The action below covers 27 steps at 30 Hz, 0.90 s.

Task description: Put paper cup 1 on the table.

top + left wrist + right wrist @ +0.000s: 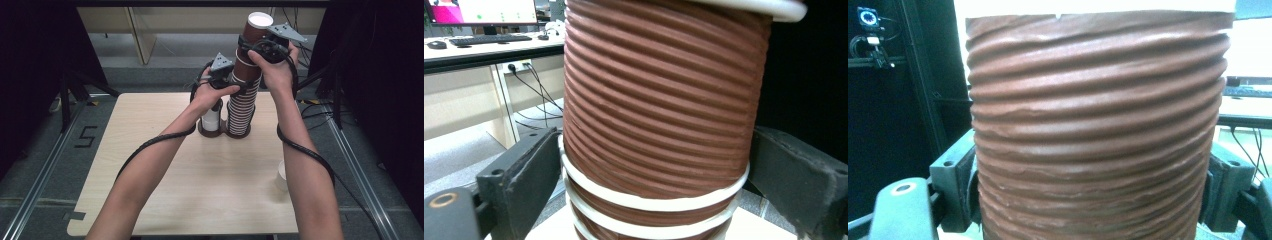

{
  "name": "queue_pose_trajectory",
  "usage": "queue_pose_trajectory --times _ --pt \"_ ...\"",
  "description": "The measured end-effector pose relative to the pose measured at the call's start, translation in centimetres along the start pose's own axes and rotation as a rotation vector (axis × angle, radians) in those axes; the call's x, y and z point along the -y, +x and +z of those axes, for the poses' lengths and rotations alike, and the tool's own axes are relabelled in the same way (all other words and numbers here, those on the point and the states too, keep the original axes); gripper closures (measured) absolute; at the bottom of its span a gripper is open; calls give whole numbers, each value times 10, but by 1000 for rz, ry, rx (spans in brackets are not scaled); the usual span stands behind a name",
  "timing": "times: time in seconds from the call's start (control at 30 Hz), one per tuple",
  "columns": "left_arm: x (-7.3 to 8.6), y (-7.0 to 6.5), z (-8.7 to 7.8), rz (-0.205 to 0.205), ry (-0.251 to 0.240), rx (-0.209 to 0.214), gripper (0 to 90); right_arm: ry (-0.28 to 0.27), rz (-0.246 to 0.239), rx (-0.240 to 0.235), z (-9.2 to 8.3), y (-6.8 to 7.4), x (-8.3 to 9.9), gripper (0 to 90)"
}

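- Landmark: tall stack of brown ribbed cups (pixel 241 112), standing upright in a dark two-ring holder (pixel 223 133) near the far edge of the table (pixel 165 200).
- Top cup (pixel 255 35) sits at the head of that stack, tilted a bit toward the right; its long axis is close to vertical, white rim up.
- Right gripper (pixel 260 47) is clamped across the top cup's ribbed wall, jaws level, one on each side.
- Left gripper (pixel 235 82) sits lower on the stack, below the right one, jaws closed on the stack's sides, steadying it.
- Judgement: next pull goes up along the stack axis; the right hand is the nearer one.
- Above the stack: open room. Left of it in the holder: short white cup (pixel 210 120). Loose pale cup (pixel 282 176) well toward the near right edge.
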State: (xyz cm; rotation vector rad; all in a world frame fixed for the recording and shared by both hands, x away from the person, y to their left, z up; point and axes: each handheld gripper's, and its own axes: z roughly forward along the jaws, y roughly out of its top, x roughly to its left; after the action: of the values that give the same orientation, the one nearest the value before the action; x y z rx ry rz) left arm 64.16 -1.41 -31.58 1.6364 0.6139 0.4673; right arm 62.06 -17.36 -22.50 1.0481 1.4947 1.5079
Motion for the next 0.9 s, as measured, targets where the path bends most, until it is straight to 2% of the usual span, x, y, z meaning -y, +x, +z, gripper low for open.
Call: queue_pose_trajectory --times 0.07,0.2,0.4,0.67,0.9 --pt "0 0 0 -5 -1 2 73 -16 -11 0 -2 0 -2 188" --pt "-1 -1 0 1 3 0 73 -29 5 -15 -5 1 -5 188" --pt "-1 0 0 6 3 -1 73 -70 2 -4 -8 0 -11 188" --pt "-1 -1 0 1 3 1 73 -110 29 -13 -16 -1 -21 191" --pt "-1 0 0 3 6 0 73 -142 21 -10 -25 0 -29 192"
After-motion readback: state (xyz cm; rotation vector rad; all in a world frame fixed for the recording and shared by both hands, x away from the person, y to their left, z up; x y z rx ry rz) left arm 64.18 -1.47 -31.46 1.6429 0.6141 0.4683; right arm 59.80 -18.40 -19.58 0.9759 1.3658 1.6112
